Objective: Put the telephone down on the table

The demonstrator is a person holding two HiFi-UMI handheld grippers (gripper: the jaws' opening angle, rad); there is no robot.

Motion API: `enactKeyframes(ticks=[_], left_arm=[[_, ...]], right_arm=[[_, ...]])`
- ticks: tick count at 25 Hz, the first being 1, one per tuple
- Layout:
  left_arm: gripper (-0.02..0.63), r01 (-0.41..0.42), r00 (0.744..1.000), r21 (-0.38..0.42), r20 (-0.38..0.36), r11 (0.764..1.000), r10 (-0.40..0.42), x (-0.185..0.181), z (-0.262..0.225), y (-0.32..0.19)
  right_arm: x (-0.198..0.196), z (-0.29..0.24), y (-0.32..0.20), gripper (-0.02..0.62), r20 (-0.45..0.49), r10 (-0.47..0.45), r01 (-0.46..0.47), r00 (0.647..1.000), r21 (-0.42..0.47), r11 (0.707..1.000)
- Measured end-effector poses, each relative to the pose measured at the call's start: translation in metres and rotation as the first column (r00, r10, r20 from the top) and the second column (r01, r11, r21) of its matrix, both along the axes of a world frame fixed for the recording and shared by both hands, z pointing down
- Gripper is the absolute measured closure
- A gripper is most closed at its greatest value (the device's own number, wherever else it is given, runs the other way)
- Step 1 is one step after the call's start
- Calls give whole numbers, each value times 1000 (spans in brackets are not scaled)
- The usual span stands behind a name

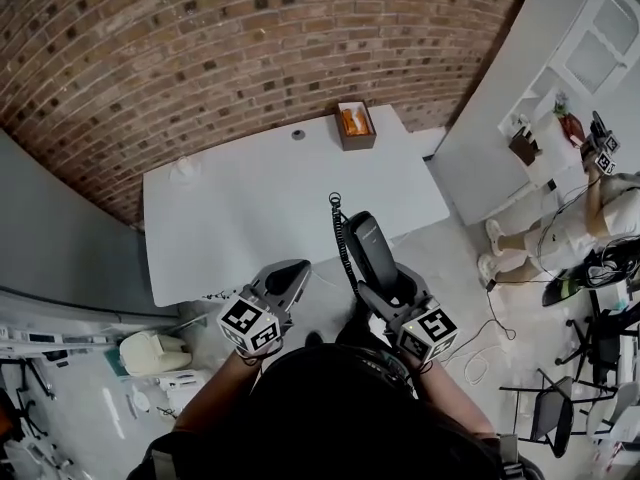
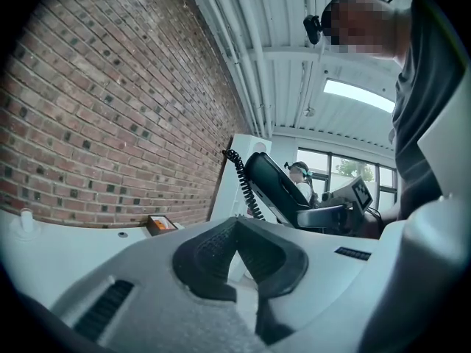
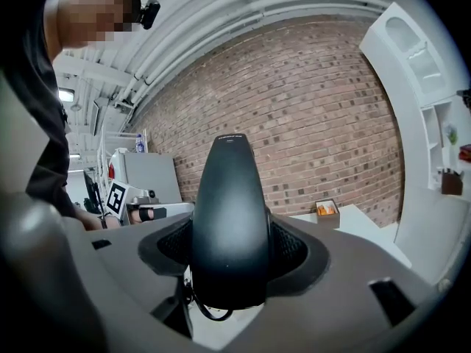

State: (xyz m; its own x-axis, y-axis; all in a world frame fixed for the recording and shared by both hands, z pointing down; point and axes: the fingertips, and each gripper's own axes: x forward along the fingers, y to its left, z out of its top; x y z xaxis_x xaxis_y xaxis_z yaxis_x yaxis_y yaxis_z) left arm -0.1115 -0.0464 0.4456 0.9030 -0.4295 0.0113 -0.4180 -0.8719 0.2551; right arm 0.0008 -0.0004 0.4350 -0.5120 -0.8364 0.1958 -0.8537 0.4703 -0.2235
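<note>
A black telephone handset [image 1: 368, 250] with a coiled black cord [image 1: 342, 236] is held tilted in the air at the near edge of a white rectangular table [image 1: 250, 203], clamped between the jaws of the right gripper [image 1: 386, 288]. The left gripper [image 1: 291, 274] hangs just beside it, its dark pads [image 2: 221, 252] pressed together at the tips with nothing between them. A small brown open box with orange contents [image 1: 355, 125] sits at the table's far edge, near a curved red brick wall [image 1: 200, 48].
</note>
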Motion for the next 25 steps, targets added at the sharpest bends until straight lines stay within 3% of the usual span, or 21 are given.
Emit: enactKeyframes(ticks=[9, 25], left_arm=[[600, 62, 998, -3, 21, 998, -62, 25, -2, -48], [600, 208, 978, 16, 10, 978, -208, 146, -15, -128]], right_arm=[[25, -4, -57, 330, 50, -75, 75, 996, 9, 997], [161, -13, -154, 330, -2, -199, 199, 980, 17, 980]])
